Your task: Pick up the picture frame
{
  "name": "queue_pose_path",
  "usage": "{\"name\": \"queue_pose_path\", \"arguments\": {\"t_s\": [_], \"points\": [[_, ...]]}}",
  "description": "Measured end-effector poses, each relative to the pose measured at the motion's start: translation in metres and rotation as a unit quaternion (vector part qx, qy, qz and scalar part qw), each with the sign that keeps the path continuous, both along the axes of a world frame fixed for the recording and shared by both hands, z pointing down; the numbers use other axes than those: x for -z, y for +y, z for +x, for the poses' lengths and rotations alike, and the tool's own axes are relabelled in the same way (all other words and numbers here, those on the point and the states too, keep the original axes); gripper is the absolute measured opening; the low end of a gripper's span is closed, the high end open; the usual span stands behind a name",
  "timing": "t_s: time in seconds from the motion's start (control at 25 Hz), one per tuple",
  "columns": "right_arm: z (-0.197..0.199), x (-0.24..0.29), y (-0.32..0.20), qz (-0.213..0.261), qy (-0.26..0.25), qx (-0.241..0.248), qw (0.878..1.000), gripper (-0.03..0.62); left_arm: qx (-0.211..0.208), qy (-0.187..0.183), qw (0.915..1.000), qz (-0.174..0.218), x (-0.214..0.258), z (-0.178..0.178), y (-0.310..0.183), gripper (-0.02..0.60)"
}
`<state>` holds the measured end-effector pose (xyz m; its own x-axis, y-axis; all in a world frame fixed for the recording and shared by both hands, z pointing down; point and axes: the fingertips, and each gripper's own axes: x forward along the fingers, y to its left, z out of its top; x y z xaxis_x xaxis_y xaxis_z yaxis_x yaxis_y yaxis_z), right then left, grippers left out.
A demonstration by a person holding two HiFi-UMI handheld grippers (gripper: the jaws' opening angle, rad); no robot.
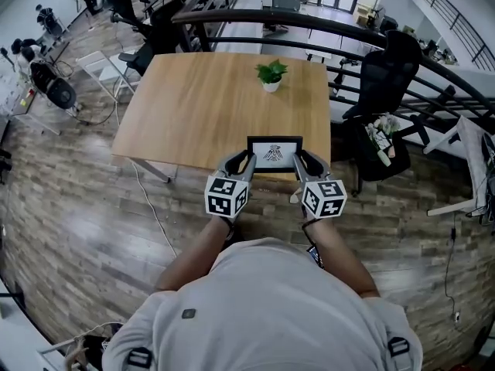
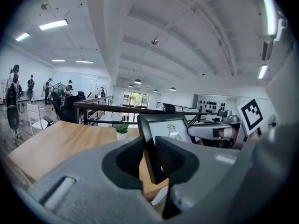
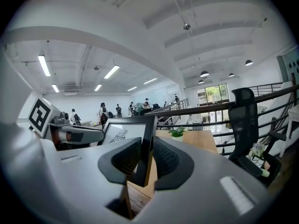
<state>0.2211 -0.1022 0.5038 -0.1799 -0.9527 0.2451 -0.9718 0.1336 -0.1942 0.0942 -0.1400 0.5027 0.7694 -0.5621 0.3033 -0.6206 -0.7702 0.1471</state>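
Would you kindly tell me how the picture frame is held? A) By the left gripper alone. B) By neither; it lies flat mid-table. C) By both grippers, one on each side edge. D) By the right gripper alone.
C: the left gripper grips the picture frame by its left edge and the right gripper by its right edge, each edge pinched between that gripper's jaws.

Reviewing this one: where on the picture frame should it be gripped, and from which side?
Grip the picture frame by its thin left and right borders, coming in from the near edge of the table. It is upright and wide, so each slim side slips between jaws. The left gripper and right gripper are clamped there.
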Motion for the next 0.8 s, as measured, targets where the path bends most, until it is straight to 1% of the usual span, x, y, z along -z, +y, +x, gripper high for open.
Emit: {"name": "queue_pose_path", "arguments": {"t_s": [0.12, 0.28, 0.52, 0.8], "points": [[-0.002, 0.0, 0.021, -0.001, -0.005, 0.008, 1.0, 0.092, 0.006, -0.002, 1.0, -0.001, 0.001, -0.003, 0.025, 0.087], [-0.009, 0.006, 0.04, 0.005, -0.011, 0.02, 1.0, 0.092, 0.011, -0.009, 0.9999, 0.001, 0.007, -0.01, 0.045, 0.087], [-0.024, 0.006, 0.06, 0.002, -0.025, 0.025, 0.999, 0.092, 0.012, -0.018, 0.9998, -0.002, 0.01, -0.025, 0.064, 0.087], [-0.053, 0.015, 0.079, 0.007, -0.025, 0.018, 0.999, 0.094, 0.004, -0.011, 0.9999, 0.002, 0.019, -0.054, 0.082, 0.087]]}}
